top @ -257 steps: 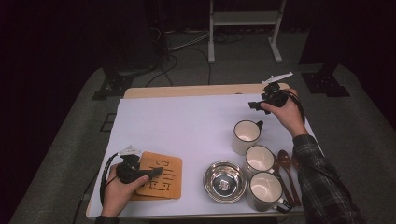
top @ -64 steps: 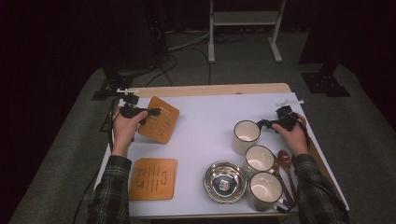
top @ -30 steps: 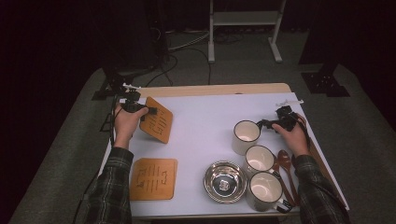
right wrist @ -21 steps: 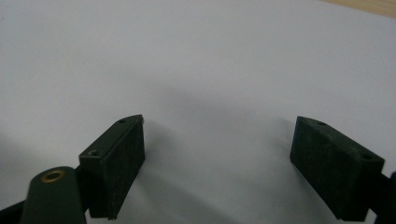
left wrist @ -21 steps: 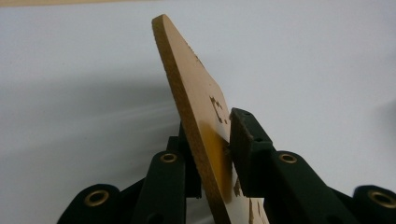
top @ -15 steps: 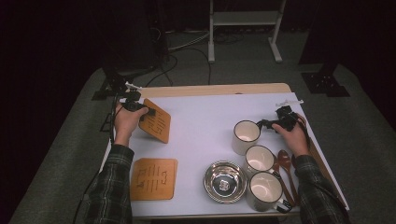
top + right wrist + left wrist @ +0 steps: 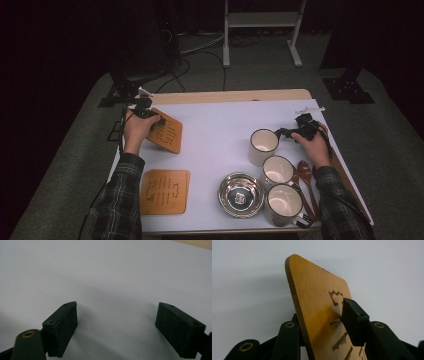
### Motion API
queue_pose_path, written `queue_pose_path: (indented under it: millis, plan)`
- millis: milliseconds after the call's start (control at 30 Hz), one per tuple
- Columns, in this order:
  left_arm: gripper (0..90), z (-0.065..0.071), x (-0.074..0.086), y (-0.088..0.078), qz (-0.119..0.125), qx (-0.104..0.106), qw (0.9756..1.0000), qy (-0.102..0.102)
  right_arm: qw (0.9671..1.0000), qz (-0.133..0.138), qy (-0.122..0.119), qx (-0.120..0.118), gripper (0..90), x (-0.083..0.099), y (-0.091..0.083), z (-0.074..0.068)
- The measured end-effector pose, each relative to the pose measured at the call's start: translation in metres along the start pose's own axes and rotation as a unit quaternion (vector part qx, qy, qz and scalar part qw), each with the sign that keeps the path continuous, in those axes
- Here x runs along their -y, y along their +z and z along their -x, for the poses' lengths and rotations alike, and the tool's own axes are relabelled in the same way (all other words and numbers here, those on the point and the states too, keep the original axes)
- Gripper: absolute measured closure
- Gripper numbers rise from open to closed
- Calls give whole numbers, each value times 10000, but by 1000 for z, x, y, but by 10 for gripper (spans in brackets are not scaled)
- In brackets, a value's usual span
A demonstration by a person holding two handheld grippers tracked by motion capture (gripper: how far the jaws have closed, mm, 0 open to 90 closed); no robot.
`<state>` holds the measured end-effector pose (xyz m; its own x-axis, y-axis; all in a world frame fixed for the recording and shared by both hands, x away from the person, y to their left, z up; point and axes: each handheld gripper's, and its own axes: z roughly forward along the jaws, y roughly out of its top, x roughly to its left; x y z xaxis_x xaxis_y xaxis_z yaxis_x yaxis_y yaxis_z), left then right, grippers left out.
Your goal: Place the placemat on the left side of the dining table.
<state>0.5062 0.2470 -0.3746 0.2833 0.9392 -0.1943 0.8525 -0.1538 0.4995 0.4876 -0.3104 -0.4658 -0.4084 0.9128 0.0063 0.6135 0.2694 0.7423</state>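
Note:
A wooden coaster [image 7: 168, 133] with cut-out marks stands tilted on one edge at the table's far left. My left gripper [image 7: 154, 121] straddles its near corner. In the left gripper view the coaster [image 7: 317, 300] rises between the jaws and leans on one pad [image 7: 353, 323]. The jaws have just been opening and no longer squeeze it. My right gripper [image 7: 286, 133] hovers open beside the farthest mug [image 7: 263, 146]. In the right gripper view my right gripper [image 7: 116, 330] has bare white table between its fingers.
A second coaster [image 7: 164, 191] lies flat at the near left. Two more white mugs [image 7: 278, 171] [image 7: 281, 202], a steel bowl [image 7: 241, 195] and wooden spoons [image 7: 304, 175] crowd the near right. The white tabletop [image 7: 215, 130] stretches between the hands.
The left jaws have spread apart around the tilted coaster, which was carried to the far left before. Both hands have stayed where they were over the last second.

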Motion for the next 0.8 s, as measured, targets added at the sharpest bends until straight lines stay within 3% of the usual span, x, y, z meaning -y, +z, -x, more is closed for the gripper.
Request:
queue_pose_path:
  millis: [800]
  plan:
    - [431,-5,-5,7,-411,-441,9981,-136,10000,-1,1,-1,163,0,0,0]
